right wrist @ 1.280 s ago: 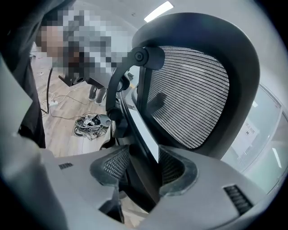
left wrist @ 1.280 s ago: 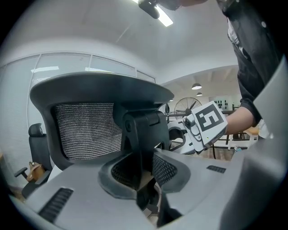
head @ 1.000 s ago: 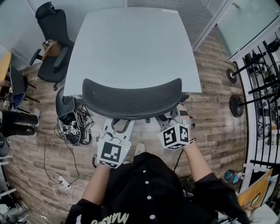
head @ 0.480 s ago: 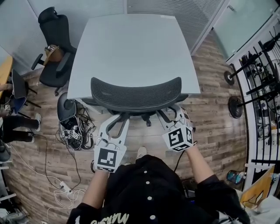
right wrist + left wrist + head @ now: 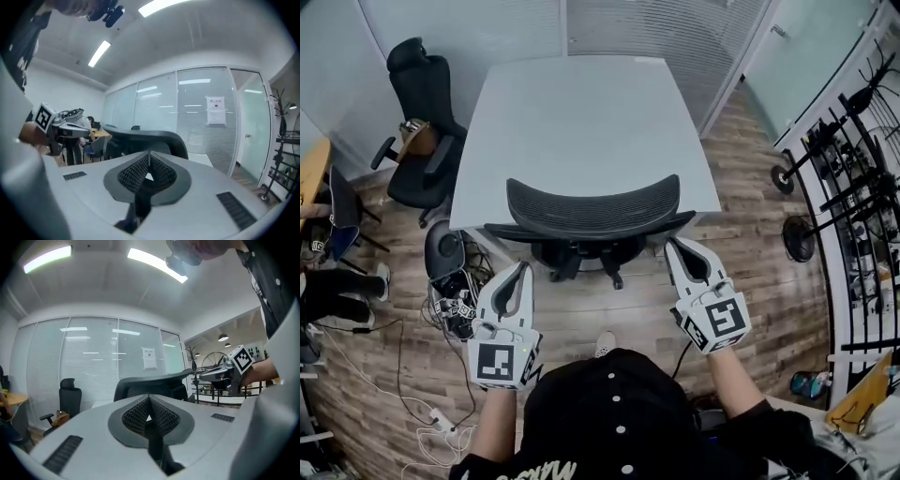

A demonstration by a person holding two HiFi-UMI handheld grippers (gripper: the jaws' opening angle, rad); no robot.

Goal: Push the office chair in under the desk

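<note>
1. While we are looking down on the white desk (image 5: 581, 122), a second black chair (image 5: 422, 103) is standing off the desk's far-left corner, apart from it.
2. A tangle of cables (image 5: 455, 295) is lying on the wood floor (image 5: 750, 253) just off the desk's near-left corner.
3. We are holding the left gripper (image 5: 522, 270) on the near side of the desk, below its left half, and it is touching nothing.
4. In the left gripper view, that gripper (image 5: 149, 401) is showing its jaws pressed together at the tips. The ribbed pads (image 5: 136, 416) are meeting with nothing between them.
5. The office chair (image 5: 593, 208) is sitting at the middle of the desk's near edge. Its mesh backrest is curving along that edge, and its armrest ends and base are showing just on our side of it. The chair is also rising beyond the closed jaws in the left gripper view (image 5: 150, 380) and the right gripper view (image 5: 145, 138).
6. We are holding the right gripper (image 5: 673, 244) near the desk's near-right corner, just beside the chair's right armrest but apart from it.
7. In the right gripper view, this gripper (image 5: 149, 157) is likewise keeping its jaws pressed together and empty.
8. A black metal rack (image 5: 853, 187) is standing well off the desk's right edge.
9. A glass wall (image 5: 656, 28) with blinds is running beyond the desk's far edge.
</note>
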